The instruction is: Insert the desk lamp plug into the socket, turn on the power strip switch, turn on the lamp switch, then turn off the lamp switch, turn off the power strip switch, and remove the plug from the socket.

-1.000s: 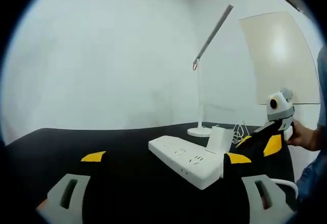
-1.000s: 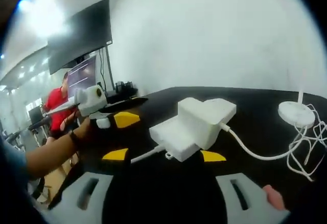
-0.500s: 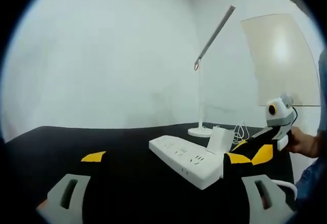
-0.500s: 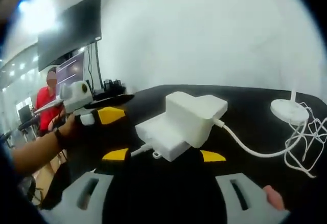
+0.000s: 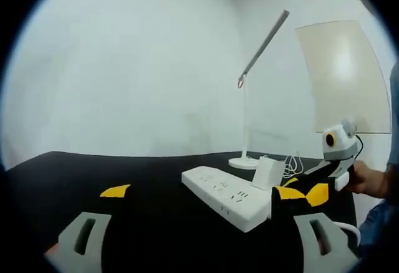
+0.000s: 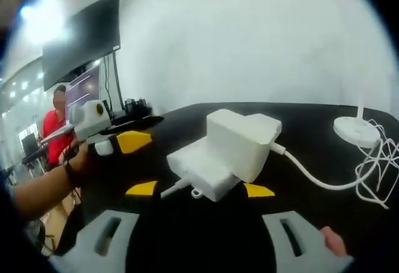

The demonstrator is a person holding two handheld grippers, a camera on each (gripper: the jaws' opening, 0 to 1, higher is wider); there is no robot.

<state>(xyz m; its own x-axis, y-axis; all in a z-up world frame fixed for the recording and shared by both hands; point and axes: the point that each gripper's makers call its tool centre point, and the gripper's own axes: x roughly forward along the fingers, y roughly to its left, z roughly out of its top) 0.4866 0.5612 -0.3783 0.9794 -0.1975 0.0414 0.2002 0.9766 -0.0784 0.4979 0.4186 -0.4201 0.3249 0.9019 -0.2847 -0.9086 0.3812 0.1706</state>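
A white power strip (image 5: 227, 195) lies on the black table (image 5: 156, 223). The lamp's white plug adapter (image 5: 268, 172) stands on the strip's far end and looks seated in a socket. Behind it rises the desk lamp (image 5: 244, 98) with a slanted arm. My left gripper (image 5: 199, 239) is open, low over the table, short of the strip. The right gripper (image 5: 315, 192) comes in from the right beside the adapter. In the right gripper view the adapter (image 6: 243, 142) sits on the strip (image 6: 196, 172) just ahead of my open right gripper (image 6: 199, 235). The left gripper (image 6: 118, 143) shows at left, held by a hand.
A white cord (image 6: 318, 182) runs from the adapter to a loose coil (image 6: 380, 167) near the lamp base (image 6: 356, 129). A dark monitor (image 6: 81, 39) hangs at the far left with a person in red (image 6: 53, 129) below it. A pale board (image 5: 340, 73) leans behind the lamp.
In the left gripper view the right gripper has dropped a little and drifted right. The right gripper view has shifted slightly, keeping the adapter ahead. Both grippers stay open.
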